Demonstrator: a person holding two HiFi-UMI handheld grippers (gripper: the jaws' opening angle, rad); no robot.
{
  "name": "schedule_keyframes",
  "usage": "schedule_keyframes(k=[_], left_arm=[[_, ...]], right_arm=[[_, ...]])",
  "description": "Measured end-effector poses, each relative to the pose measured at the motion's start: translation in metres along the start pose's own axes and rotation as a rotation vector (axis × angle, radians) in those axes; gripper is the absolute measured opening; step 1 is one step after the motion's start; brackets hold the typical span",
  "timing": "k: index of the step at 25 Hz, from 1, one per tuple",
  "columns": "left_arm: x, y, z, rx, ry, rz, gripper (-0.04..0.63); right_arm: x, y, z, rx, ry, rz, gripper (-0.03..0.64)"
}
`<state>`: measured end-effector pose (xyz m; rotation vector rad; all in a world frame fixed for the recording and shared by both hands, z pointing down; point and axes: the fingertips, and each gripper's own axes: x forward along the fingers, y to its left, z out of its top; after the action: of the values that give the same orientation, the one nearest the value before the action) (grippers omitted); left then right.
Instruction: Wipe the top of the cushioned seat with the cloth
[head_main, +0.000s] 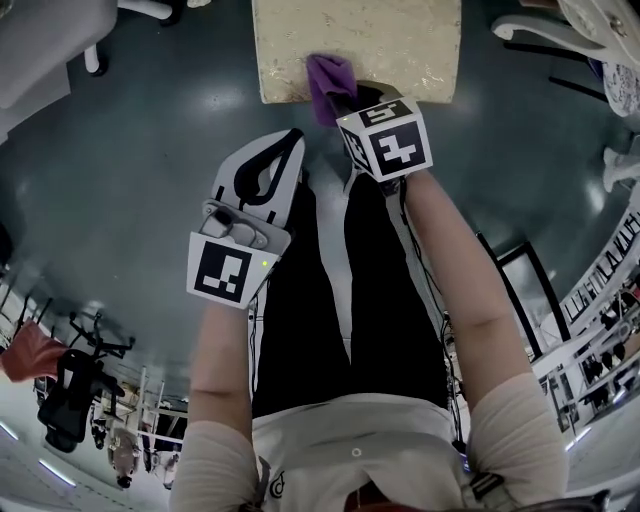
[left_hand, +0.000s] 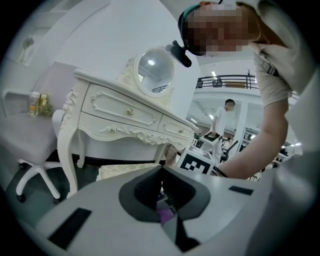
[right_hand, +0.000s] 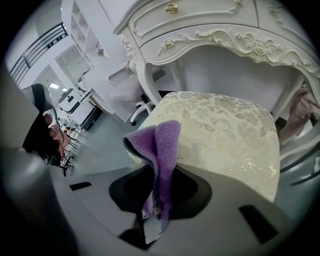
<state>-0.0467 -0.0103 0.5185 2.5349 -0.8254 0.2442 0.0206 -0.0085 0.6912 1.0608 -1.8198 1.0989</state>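
The cushioned seat (head_main: 355, 45) is cream with a pale leaf pattern and lies straight ahead of me in the head view. My right gripper (head_main: 345, 100) is shut on a purple fleece cloth (head_main: 330, 82), which hangs over the seat's near edge. In the right gripper view the cloth (right_hand: 162, 150) stands up folded between the jaws of the gripper (right_hand: 157, 187), in front of the seat (right_hand: 225, 135). My left gripper (head_main: 288, 145) hovers over the floor just short of the seat, to the left, jaws together. Its own view shows the gripper (left_hand: 162, 192) shut, with the seat (left_hand: 122, 171) low beyond it.
A white carved dressing table (left_hand: 130, 112) with a round mirror (left_hand: 155, 70) stands behind the seat. A white swivel chair (left_hand: 30, 145) sits to its left. The floor (head_main: 130, 170) is dark grey. Another chair's legs (head_main: 560, 40) show at the upper right.
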Motion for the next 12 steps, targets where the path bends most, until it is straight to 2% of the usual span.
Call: schedule_keyframes(k=[12], left_arm=[[0.069, -0.065, -0.003, 0.024, 0.04, -0.051, 0.012]], right_arm=[[-0.043, -0.093, -0.039, 0.077, -0.004, -0.023, 0.087]])
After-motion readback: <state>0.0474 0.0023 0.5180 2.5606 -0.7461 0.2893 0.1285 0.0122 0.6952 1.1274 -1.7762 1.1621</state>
